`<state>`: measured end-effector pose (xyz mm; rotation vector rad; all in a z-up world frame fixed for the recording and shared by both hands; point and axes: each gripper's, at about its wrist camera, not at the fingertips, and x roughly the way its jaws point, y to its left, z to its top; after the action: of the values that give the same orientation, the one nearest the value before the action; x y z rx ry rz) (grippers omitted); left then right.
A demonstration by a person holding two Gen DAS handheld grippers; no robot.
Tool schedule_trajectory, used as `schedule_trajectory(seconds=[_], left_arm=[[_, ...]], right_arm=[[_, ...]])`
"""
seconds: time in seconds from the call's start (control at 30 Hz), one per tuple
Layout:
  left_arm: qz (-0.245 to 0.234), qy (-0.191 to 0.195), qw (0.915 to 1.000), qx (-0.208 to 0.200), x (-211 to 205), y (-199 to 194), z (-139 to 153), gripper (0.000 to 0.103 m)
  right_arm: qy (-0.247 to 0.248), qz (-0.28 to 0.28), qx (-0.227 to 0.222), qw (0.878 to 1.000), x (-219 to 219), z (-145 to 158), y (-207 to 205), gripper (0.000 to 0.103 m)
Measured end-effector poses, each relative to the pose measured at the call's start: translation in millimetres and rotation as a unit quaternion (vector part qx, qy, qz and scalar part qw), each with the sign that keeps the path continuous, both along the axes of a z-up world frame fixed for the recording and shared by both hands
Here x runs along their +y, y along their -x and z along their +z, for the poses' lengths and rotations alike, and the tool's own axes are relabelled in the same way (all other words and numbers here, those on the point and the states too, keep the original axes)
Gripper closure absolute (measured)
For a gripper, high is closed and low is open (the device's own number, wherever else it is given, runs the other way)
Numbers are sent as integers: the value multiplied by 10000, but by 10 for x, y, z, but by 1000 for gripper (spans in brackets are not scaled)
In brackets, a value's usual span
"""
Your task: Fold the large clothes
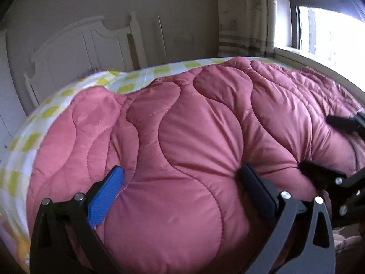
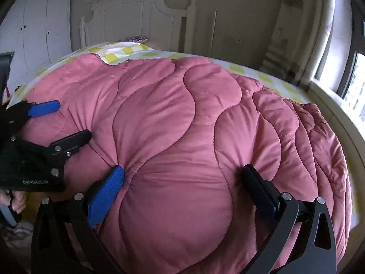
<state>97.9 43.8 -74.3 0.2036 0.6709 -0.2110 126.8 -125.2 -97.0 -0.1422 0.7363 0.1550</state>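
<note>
A thick pink quilted comforter (image 1: 182,137) lies bunched on a bed; it also fills the right wrist view (image 2: 182,125). My left gripper (image 1: 180,175) has its jaws wide apart, with a fat fold of the comforter bulging between the blue pad (image 1: 105,196) and the black pad (image 1: 257,187). My right gripper (image 2: 182,175) stands the same way, jaws wide around another fold. Each gripper shows in the other's view: the right one (image 1: 330,146) at the right edge, the left one (image 2: 66,123) at the left edge.
A yellow-and-white checked sheet (image 1: 127,80) covers the mattress beyond the comforter. A white headboard (image 2: 134,16) stands behind. A window with a sill (image 1: 319,27) is on the right, with a curtain (image 1: 241,16) beside it. White cupboards (image 2: 38,32) are at the far left.
</note>
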Motion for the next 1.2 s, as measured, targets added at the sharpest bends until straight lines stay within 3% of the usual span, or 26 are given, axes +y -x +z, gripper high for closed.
schedule_trajectory(seconds=[0.1, 0.23, 0.33, 0.37, 0.4, 0.47, 0.57, 0.67, 0.77, 0.83, 0.93, 1.0, 1.1, 1.2], left_arm=[[57, 108, 9999, 36, 92, 11, 120, 2], [678, 442, 9963, -275, 500, 27, 318, 2], [1411, 413, 9891, -99, 903, -101, 182, 2], [1538, 402, 9873, 35, 995, -175, 118, 2], [1457, 597, 9873, 224, 1088, -224, 17, 2], [1331, 928, 9861, 363, 1191, -272, -95, 2], [1376, 655, 9878, 323, 1119, -310, -93, 2], [1374, 674, 9877, 310, 1106, -304, -104, 2], [1376, 631, 9880, 295, 1112, -313, -124, 2], [1402, 616, 9878, 265, 1104, -287, -127, 2], [1396, 615, 9880, 242, 1102, -236, -108, 2], [1385, 637, 9880, 242, 1110, -226, -110, 2], [1384, 643, 9880, 244, 1114, -227, -112, 2], [1384, 706, 9876, 249, 1124, -220, -117, 2]], right_arm=[[-56, -64, -69, 9999, -94, 153, 21, 5], [44, -881, -515, 9948, -514, 336, 80, 5], [-171, -1739, -146, 9845, -1056, 160, -9, 4], [-314, -1761, -35, 9839, -1186, 48, -41, 4], [-640, -1528, 34, 9862, -1286, -84, -76, 4], [-468, -1590, 46, 9862, -1229, -70, -90, 4], [-338, -1597, 67, 9866, -1160, -66, -127, 4], [-460, -1613, 246, 9855, -1217, -45, -131, 4], [-261, -1814, 267, 9827, -1119, 248, -209, 5], [-260, -1428, -51, 9894, -898, 515, -352, 5], [-30, -1030, -116, 9946, -558, 681, -671, 5], [209, -804, 30, 9965, -327, 610, -999, 5], [220, -672, 874, 9937, -190, 105, -1422, 5], [-118, -733, 852, 9936, -259, 62, -1449, 4]])
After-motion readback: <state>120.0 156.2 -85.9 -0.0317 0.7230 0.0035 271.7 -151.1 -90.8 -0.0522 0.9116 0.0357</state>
